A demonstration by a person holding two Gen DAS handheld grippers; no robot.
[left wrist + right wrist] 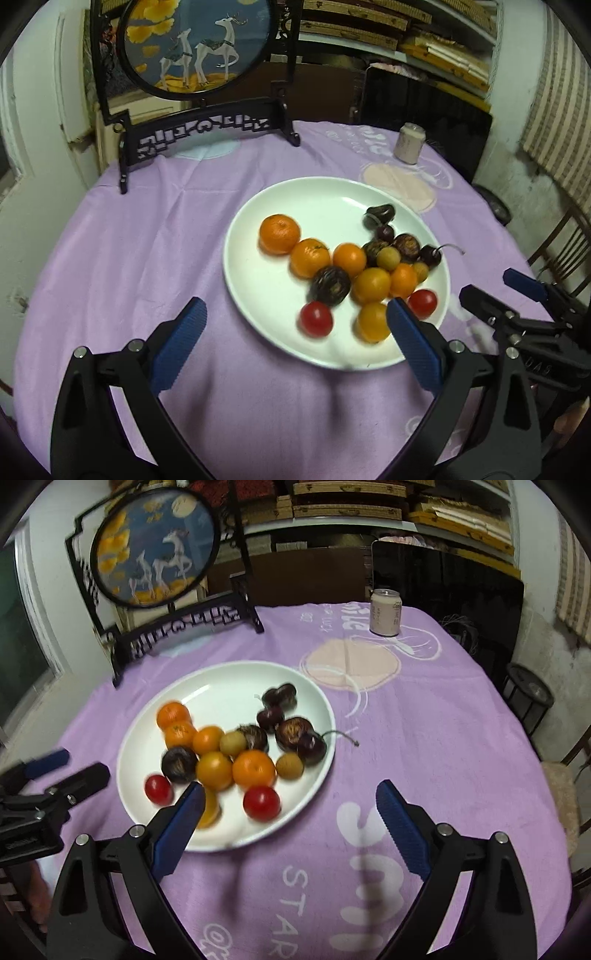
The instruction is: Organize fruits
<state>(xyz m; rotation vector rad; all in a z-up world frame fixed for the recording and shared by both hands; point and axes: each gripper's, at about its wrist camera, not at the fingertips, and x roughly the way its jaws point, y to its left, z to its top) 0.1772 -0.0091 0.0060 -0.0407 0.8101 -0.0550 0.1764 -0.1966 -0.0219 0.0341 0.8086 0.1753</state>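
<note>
- Where both wrist views meet, a white plate [258, 206] sits on a purple tablecloth [129, 258] and serves as the landmark for every position below.
- Fruit pile: oranges [279, 234], dark purple fruits [330, 286], small yellow-green fruits [388, 258] and two red tomatoes [316, 318] lie together on the plate, mostly touching one another; the largest orange lies at the pile's far-left end.
- Second tomato [422, 302]: near the plate's near-right rim, as the left wrist view shows it, beside the orange cluster.
- Stemmed dark fruit [312, 747]: at the plate's right edge in the right wrist view, its stem reaching out over the rim.
- Left gripper [295, 332]: jaws spread wide with nothing between them; the right blue pad [410, 332] overlaps the plate's near rim in the picture, the left pad lies off the plate over the cloth.
- Right gripper [290, 806]: jaws likewise spread wide and holding nothing; its left pad [184, 812] overlaps the plate's near rim and partly hides an orange fruit [208, 812].
- Drink can [385, 612]: upright on the cloth, well beyond the plate to the far right.
- Round deer picture in a black carved stand [195, 44]: beyond the plate to the far left, at the table's far edge.
- Motion blur softens the fruit outlines in both views.
</note>
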